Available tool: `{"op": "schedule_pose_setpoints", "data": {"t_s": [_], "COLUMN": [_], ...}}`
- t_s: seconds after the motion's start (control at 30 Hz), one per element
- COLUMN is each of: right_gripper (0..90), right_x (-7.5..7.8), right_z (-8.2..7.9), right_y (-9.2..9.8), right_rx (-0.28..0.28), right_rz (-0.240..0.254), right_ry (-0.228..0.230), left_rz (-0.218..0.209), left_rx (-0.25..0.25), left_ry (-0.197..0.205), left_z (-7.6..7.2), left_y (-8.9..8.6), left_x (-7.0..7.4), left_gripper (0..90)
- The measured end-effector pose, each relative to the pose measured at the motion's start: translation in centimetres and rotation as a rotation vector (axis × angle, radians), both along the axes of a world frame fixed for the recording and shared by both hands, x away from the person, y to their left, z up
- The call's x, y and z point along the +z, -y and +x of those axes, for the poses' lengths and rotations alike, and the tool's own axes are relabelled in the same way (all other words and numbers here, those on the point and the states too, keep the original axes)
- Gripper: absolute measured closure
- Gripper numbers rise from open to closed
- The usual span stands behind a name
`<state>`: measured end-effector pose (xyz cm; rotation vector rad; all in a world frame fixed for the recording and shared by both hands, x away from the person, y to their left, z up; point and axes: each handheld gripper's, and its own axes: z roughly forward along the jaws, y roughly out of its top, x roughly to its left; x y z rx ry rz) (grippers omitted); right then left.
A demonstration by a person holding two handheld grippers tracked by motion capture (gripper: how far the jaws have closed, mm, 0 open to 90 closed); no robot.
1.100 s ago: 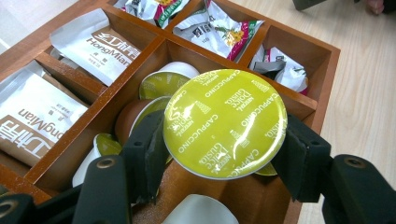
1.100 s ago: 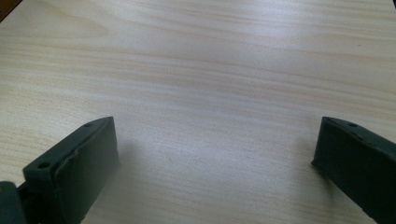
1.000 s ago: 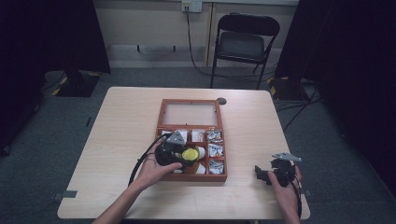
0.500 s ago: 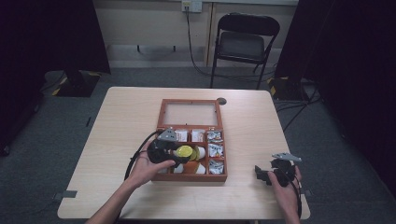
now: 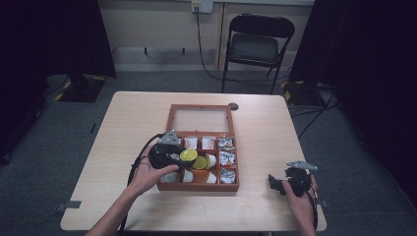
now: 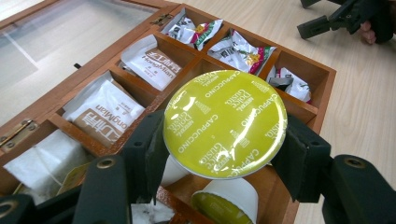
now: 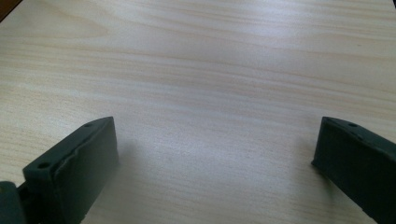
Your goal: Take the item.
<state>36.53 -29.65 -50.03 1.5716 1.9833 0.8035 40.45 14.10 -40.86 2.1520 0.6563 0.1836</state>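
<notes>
A: What's the biggest thing here?

B: The pale wooden counter [image 5: 128,128]. Behind it stands a dark folding chair [image 5: 255,46].

A: And on the counter?

B: A reddish wooden box [image 5: 169,123] near the middle, its glass-panelled lid [image 5: 200,119] laid open on the far side. The compartments hold white sachets [image 6: 150,63], patterned wrappers [image 6: 240,50] and a few capsules.

A: Where is the left hand?

B: The left hand [image 5: 147,172] rests at the box's near left corner, holding the left tongs [image 5: 183,157] over the compartments.

A: Have they got anything?

B: Yes, the two jaws are closed against the sides of a capsule with a yellow-green foil top [image 6: 225,123] printed "CAPPUCCINO". It sits above the box, with another capsule [image 6: 224,201] lying in the compartment under it.

A: And the right tongs?

B: The right tongs [image 5: 276,183] are near the counter's near right edge, well apart from the box. Their jaws stand wide apart, gripping nothing, over bare wood.
</notes>
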Motion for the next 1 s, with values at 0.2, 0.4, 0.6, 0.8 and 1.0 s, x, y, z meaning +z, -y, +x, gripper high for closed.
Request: {"op": "schedule_pose_setpoints", "data": {"t_s": [0.2, 0.4, 0.6, 0.8, 1.0], "right_gripper": [0.0, 0.0, 0.0, 0.0, 0.0], "right_x": [0.0, 0.0, 0.0, 0.0, 0.0], "right_z": [0.0, 0.0, 0.0, 0.0, 0.0], "right_y": [0.0, 0.0, 0.0, 0.0, 0.0], "right_rx": [0.000, 0.000, 0.000, 0.000, 0.000], "right_rz": [0.000, 0.000, 0.000, 0.000, 0.000], "right_ry": [0.000, 0.000, 0.000, 0.000, 0.000], "left_rz": [-0.016, -0.017, -0.030, -0.038, -0.043], "left_rx": [0.000, -0.002, 0.015, 0.028, 0.042], "left_ry": [0.003, 0.010, 0.016, 0.021, 0.025], "left_z": [0.0, 0.0, 0.0, 0.1, 0.1], "left_y": [-0.5, -0.8, -1.4, -2.2, -2.8], "left_x": [0.5, 0.8, 1.3, 1.6, 1.7], "left_gripper": [40.0, 40.1, 40.1, 40.1, 40.1]}}
